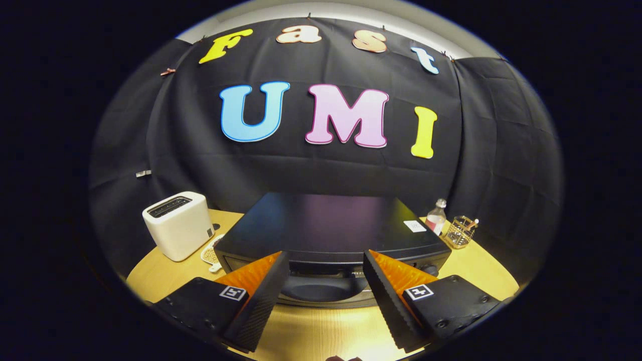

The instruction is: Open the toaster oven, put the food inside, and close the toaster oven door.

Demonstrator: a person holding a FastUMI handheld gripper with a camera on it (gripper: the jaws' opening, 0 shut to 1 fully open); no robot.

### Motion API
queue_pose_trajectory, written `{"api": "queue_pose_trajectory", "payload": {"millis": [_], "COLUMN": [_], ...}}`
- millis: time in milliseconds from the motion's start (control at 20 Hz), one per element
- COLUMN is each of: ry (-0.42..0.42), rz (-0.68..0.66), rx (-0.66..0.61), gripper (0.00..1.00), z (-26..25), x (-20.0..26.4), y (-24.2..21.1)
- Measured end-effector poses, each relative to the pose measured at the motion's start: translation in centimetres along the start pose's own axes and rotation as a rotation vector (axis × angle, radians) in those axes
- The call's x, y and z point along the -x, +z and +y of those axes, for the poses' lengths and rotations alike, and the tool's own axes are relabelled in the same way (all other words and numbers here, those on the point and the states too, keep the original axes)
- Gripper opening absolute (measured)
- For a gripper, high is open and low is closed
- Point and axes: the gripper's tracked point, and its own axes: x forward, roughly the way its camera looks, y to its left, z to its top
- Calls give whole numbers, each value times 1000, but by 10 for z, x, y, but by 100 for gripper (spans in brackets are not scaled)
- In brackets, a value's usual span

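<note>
The gripper [326, 263] is spread wide with nothing between its fingers, poised over the wooden desk [321, 331]. Just ahead sits the black toaster oven [326, 225], door closed. A white pop-up toaster [178, 224] stands beside it on one side, a small bottle [437, 216] and wire holder [461, 231] on the other.

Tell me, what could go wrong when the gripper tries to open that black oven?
The gripper is open, right in front of the toaster oven, holding nothing. Its fingers might slip off the door's top edge and miss the pull. The small plate sits squeezed between the oven and the white toaster, so a sideways bump could knock it. If the oven slides back, it might nudge the bottle beside it.
</note>
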Motion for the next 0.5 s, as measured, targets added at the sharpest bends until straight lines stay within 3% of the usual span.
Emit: {"api": "queue_pose_trajectory", "payload": {"millis": [400, 500], "ry": [-8, -4], "rz": [17, 52], "rx": [50, 5], "gripper": [96, 96], "z": [1, -1], "x": [-13, -14], "y": [-9, -15]}}
